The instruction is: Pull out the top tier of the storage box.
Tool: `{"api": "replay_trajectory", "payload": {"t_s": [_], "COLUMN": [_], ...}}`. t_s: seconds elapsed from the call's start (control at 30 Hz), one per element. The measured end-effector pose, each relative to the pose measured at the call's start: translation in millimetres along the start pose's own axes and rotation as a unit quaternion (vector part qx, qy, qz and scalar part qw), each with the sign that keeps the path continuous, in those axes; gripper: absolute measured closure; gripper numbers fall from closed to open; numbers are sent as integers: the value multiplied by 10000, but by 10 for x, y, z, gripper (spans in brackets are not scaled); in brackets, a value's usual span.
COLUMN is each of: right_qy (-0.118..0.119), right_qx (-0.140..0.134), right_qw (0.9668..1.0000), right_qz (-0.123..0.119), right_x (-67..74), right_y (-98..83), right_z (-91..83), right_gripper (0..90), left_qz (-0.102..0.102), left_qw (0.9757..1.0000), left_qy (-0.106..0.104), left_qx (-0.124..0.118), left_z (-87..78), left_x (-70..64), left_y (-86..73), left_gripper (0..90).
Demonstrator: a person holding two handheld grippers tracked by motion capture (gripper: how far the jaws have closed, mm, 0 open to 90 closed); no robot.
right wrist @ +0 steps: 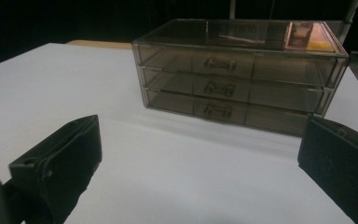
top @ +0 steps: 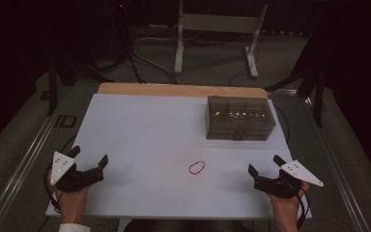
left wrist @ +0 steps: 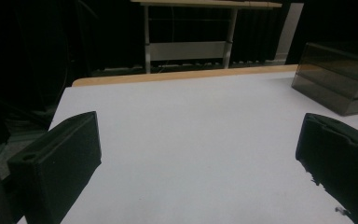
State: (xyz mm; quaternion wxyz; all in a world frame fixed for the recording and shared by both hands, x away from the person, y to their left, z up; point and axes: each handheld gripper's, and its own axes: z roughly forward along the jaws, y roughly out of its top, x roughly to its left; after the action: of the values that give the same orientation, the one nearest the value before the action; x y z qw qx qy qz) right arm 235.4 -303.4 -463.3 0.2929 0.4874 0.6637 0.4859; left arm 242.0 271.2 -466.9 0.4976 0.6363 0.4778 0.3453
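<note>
A smoky clear drawer box [top: 239, 118] with three shut drawers stands at the back right of the white table [top: 145, 140]. A red rubber band [top: 196, 167] lies flat on the table near the front, right of centre. My left gripper [top: 89, 158] rests at the front left corner, open, with nothing between its jaws [left wrist: 196, 154]. At the front right corner my right gripper [top: 265, 165] is open too, pointing toward the drawer box [right wrist: 240, 74]. The box's edge [left wrist: 338, 81] shows at the right of the left gripper view.
A wooden strip [top: 181, 90] borders the table's far edge. Beyond it stands a white table frame [top: 217, 29] on the grey floor, with cables trailing around. Dark curtains close off the back.
</note>
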Motion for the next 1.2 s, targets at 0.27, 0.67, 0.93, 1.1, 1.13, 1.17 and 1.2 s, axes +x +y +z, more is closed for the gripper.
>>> {"api": "replay_trajectory", "payload": {"t_s": [0.27,0.67,0.93,1.1,1.13,1.17,1.2], "right_qy": [-139,-232,-275,-290,-305,-304,-320], "right_qx": [-92,-130,-117,-104,-110,-121,-116], "right_qw": [9999,9996,9995,9995,9995,9995,9994], "right_qz": [-21,-66,-59,-40,-45,-33,-30], "right_x": [0,-6,-1,-8,-11,-13,-15], "right_y": [72,144,156,157,158,161,165], "right_z": [20,98,151,177,184,188,194], "right_gripper": [0,0,0,0,0,0,0], "left_qz": [67,70,95,106,107,110,109], "left_qw": [10000,10000,9999,9999,9999,9999,9999], "left_qy": [21,32,36,52,56,57,57], "left_qx": [8,-6,8,14,16,16,17], "left_z": [8,0,4,6,6,6,5], "left_x": [-20,-19,-21,-28,-27,-25,-24], "left_y": [-2,-1,-3,-4,-4,-5,-5], "left_gripper": [16,15,15,16,16,15,16]}}
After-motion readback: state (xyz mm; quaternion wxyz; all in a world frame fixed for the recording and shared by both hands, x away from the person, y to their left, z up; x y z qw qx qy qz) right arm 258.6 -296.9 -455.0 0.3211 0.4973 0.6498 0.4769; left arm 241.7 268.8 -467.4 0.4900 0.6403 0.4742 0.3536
